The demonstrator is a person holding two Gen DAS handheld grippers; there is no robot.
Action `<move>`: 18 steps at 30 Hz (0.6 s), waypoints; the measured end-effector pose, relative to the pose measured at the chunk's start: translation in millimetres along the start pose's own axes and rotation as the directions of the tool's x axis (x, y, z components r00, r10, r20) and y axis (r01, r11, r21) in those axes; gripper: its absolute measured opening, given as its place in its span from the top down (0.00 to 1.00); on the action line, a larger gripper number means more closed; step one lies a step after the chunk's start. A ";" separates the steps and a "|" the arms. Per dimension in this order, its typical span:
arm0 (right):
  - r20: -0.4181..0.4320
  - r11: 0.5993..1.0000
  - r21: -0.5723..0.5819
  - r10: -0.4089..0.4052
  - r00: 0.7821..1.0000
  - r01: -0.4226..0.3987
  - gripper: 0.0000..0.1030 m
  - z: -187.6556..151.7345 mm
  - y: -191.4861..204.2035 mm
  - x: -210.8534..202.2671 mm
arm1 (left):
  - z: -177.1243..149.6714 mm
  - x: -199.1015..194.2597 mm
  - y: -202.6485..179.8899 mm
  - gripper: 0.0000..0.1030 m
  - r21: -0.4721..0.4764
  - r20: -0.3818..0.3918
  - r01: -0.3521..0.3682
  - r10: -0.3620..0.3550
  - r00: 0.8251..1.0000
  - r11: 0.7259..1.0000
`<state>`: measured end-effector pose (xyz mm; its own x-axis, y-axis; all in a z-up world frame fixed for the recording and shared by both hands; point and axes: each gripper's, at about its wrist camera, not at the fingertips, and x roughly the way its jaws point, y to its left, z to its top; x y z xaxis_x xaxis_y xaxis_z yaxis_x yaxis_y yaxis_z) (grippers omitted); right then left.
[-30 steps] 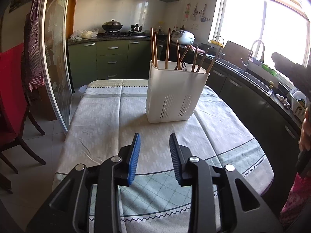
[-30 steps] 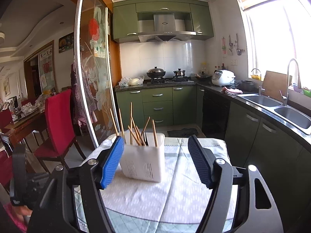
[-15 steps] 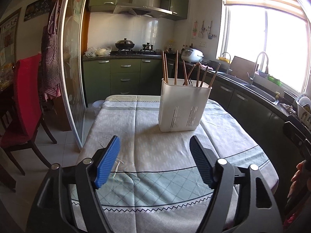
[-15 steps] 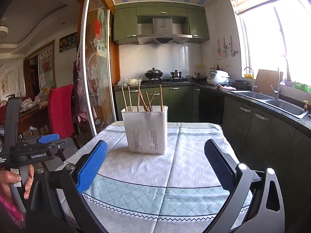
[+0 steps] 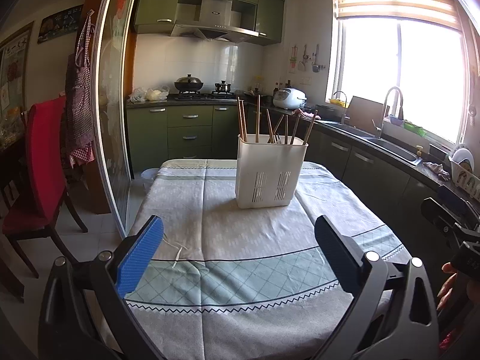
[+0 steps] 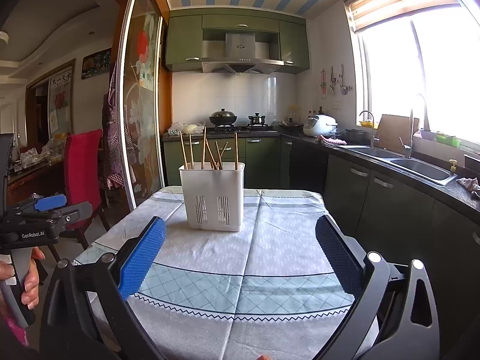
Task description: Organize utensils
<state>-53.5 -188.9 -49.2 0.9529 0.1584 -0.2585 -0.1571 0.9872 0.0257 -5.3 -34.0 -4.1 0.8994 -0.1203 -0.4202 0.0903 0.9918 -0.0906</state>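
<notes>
A white slotted utensil holder point(image 5: 270, 174) point(image 6: 214, 198) stands upright on the far half of the cloth-covered table point(image 5: 240, 270) point(image 6: 270, 255). Several wooden chopsticks point(image 5: 257, 118) point(image 6: 204, 150) stick up out of it. My left gripper point(image 5: 238, 222) hangs over the table's near edge, well short of the holder; its jaws are opening and nothing is between them. My right gripper point(image 6: 240, 222) is open over the near edge too, with nothing in it. In each wrist view the other gripper shows at the edge, the left point(image 6: 51, 207) and the right point(image 5: 444, 210).
A red chair point(image 5: 42, 162) point(image 6: 84, 165) and a glass sliding door point(image 5: 114, 120) stand left of the table. A dark counter with a sink point(image 5: 390, 147) point(image 6: 420, 168) runs along the right. A hand point(image 6: 30, 282) grips the left gripper's handle.
Both grippers have drawn back from the holder, which looks smaller now. The left jaws went from narrow to wide, and the right jaws widened as well.
</notes>
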 end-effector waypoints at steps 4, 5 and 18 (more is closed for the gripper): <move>-0.008 1.000 -0.005 -0.005 1.000 0.005 0.04 0.3 -0.1 -2.4 | -2.0 -5.7 -3.6 0.07 -0.005 0.001 0.012 -0.012 1.000 1.000; -0.010 1.000 -0.002 -0.002 1.000 0.002 0.04 -0.1 -0.1 -2.9 | -1.7 -6.9 -4.2 0.07 -0.005 0.001 0.010 -0.010 1.000 1.000; -0.018 1.000 0.003 0.000 1.000 0.000 0.04 -2.5 1.6 -6.8 | -1.9 -12.8 -4.7 0.07 -0.003 0.007 -0.015 0.015 1.000 1.000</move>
<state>-60.9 -188.4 -49.9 0.9479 0.1584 -0.2763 -0.1567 0.9872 0.0282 -18.1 -37.1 0.0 0.9037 -0.1049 -0.4151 0.0754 0.9933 -0.0871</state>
